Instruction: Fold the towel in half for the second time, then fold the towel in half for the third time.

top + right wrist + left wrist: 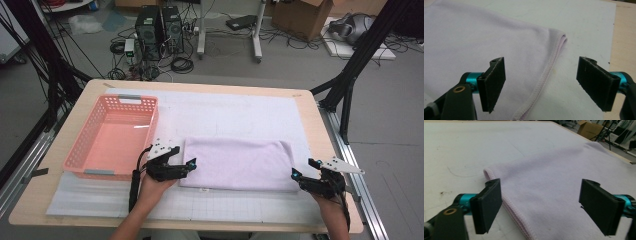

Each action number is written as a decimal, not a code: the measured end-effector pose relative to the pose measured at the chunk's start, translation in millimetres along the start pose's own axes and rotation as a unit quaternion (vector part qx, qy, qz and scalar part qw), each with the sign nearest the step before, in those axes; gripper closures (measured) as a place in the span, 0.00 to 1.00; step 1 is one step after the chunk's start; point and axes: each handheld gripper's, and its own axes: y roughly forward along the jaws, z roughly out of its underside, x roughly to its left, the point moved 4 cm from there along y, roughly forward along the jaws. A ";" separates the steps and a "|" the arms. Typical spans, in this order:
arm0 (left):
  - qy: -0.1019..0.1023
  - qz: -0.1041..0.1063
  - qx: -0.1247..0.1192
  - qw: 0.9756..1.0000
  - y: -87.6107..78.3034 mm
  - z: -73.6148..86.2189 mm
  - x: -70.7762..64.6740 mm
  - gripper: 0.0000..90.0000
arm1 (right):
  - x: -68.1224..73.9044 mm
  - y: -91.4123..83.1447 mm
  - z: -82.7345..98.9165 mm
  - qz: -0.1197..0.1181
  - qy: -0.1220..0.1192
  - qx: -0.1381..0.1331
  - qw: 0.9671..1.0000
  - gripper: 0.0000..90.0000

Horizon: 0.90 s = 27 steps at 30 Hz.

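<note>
A folded lilac towel (pixel 239 164) lay flat on the bench's white mat (pixel 235 112) beside a pink basket (pixel 112 137), the left gripper (pixel 189 165) and right gripper (pixel 304 169) at its ends, fingers released.

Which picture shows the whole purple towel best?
The high view: there the folded towel lies whole on the white mat, beside the pink basket. The left gripper view gives one stitched corner and a stretch of cloth. The right gripper view gives its other end, hem and corner.
</note>
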 end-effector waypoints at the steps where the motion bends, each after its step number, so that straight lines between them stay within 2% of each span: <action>1: 0.007 0.003 -0.006 1.000 -0.9 -0.3 -2.1 0.20 | 0.0 0.6 -0.4 0.000 -0.001 0.000 1.000 0.24; 2: 0.012 0.001 -0.010 1.000 -1.2 -0.7 -3.5 0.20 | 0.6 0.8 -0.8 -0.001 -0.002 0.000 1.000 0.24; 11: 0.012 0.005 -0.014 1.000 -2.3 -2.1 -3.4 0.23 | 5.8 3.3 -2.5 -0.010 -0.003 0.001 1.000 0.24; 27: 0.003 0.007 0.001 1.000 -2.2 1.4 0.5 0.24 | 4.4 5.6 -0.5 -0.012 0.002 0.008 1.000 0.24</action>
